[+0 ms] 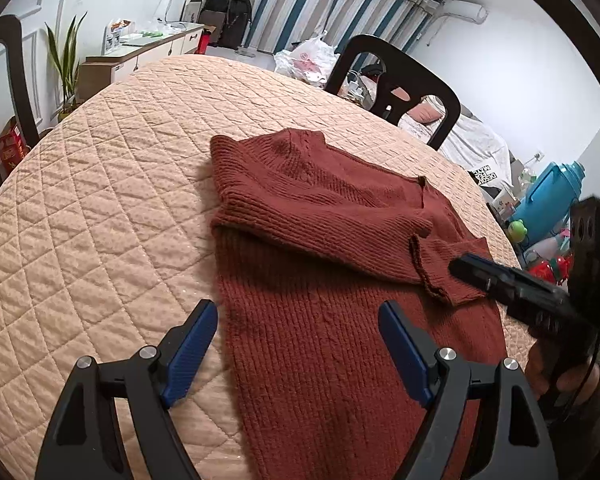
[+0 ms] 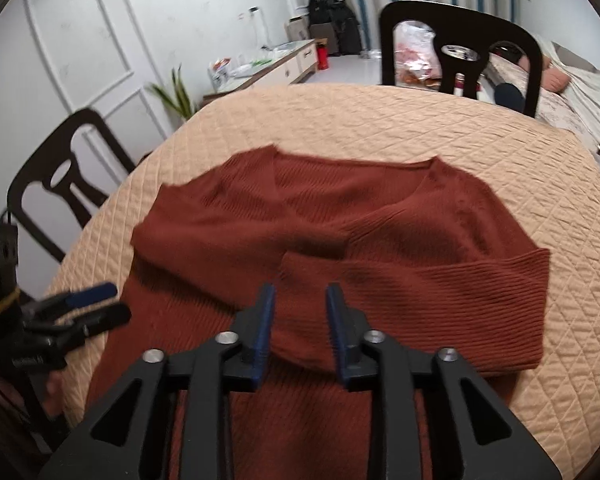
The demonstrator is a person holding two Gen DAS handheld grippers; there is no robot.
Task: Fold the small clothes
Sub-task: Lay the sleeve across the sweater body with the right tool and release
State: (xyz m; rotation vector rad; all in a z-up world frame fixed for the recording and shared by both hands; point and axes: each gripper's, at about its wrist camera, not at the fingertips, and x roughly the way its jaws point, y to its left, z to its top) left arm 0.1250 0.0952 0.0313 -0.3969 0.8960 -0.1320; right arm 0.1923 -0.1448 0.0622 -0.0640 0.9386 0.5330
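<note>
A rust-red knitted sweater (image 1: 332,248) lies on the round quilted table (image 1: 100,208), both sleeves folded across its chest. My left gripper (image 1: 296,320) is wide open above the sweater's left side, holding nothing. My right gripper (image 2: 300,300) is open with a narrow gap, just above the folded sleeve cuff (image 2: 300,272) and empty. It shows in the left wrist view (image 1: 472,268) over the right cuff. The left gripper shows in the right wrist view (image 2: 100,304) at the sweater's left edge. The sweater (image 2: 340,232) has a V-neck at the far side.
Black chairs stand around the table: one at the far side (image 1: 396,80), another at the left (image 2: 60,172). A cabinet (image 1: 140,56) and a plant (image 1: 66,60) stand by the wall. A blue jug (image 1: 548,196) and toys stand to the right.
</note>
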